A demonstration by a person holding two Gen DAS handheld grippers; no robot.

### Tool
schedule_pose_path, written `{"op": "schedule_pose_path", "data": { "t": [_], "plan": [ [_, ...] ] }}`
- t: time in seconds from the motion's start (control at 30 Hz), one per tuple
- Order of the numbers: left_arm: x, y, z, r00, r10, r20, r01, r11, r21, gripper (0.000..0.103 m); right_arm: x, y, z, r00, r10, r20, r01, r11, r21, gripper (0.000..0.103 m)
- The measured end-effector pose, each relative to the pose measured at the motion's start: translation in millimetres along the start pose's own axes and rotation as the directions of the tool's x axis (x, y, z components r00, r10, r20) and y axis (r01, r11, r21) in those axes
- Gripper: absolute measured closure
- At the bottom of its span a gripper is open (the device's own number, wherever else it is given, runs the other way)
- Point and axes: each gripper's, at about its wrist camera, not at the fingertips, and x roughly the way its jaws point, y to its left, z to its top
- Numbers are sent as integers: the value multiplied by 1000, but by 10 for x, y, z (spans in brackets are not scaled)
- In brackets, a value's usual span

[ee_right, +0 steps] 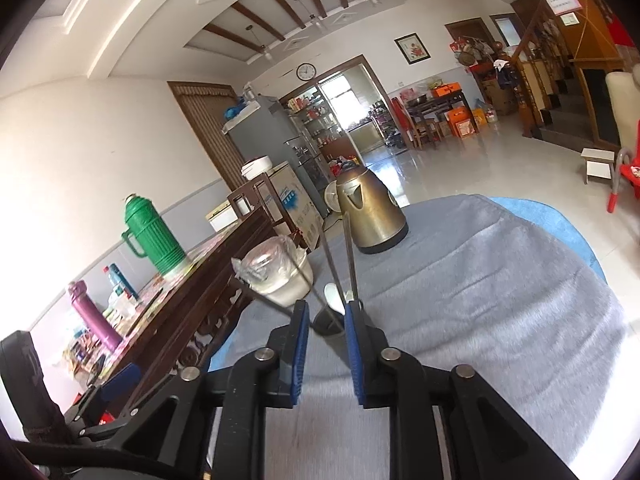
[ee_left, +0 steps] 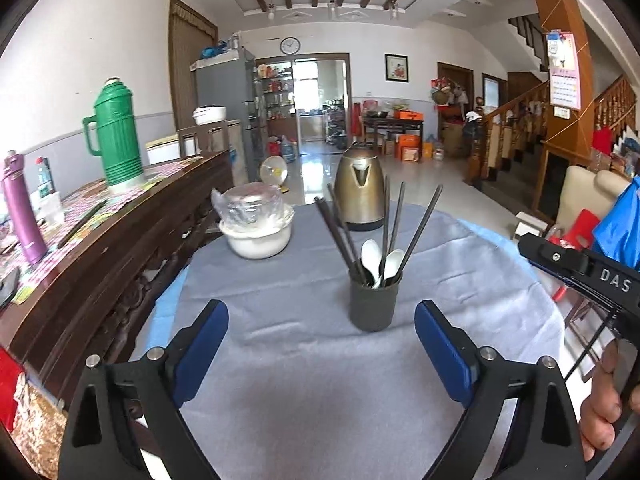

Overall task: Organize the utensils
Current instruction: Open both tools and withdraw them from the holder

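Right tongs (ee_right: 327,312) narrow, nothing gripped, just above holder (ee_left: 374,304); left tongs (ee_left: 320,320) wide. Snagging leaning chopsticks (ee_left: 422,228) could tip holder

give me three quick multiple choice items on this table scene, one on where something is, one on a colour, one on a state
1. Where does the kettle stand relative to the utensil holder?
A. behind it, farther from the camera
B. inside it
C. on the floor

2. What colour are the spoons in the holder?
A. red
B. white
C. green

3. In what state is the left tool?
A. shut on a spoon
B. shut on the kettle
C. open, holding nothing

Answers:
1. A, the left wrist view shows the kettle on the grey cloth beyond the holder.
2. B, two white bowls stick up among the dark chopsticks.
3. C, its blue pads are wide apart with only cloth between them.
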Motion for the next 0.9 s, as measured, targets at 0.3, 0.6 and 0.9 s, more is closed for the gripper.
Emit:
{"op": "schedule_pose_path", "data": {
  "t": [0.3,0.6,0.9],
  "plan": [
    [-302,31,-200,996,94,-3,-94,996,11,6,-288,126,-271,1000,14,-5,-14,999,-47,79],
    [-588,143,-227,983,177,48,-178,984,1,3,-586,298,-414,999,20,35,-16,993,-121,43],
    [-782,228,-198,964,250,90,-250,968,-12,2,-899,440,-438,996,-11,90,28,982,-186,43]
  ]
}}
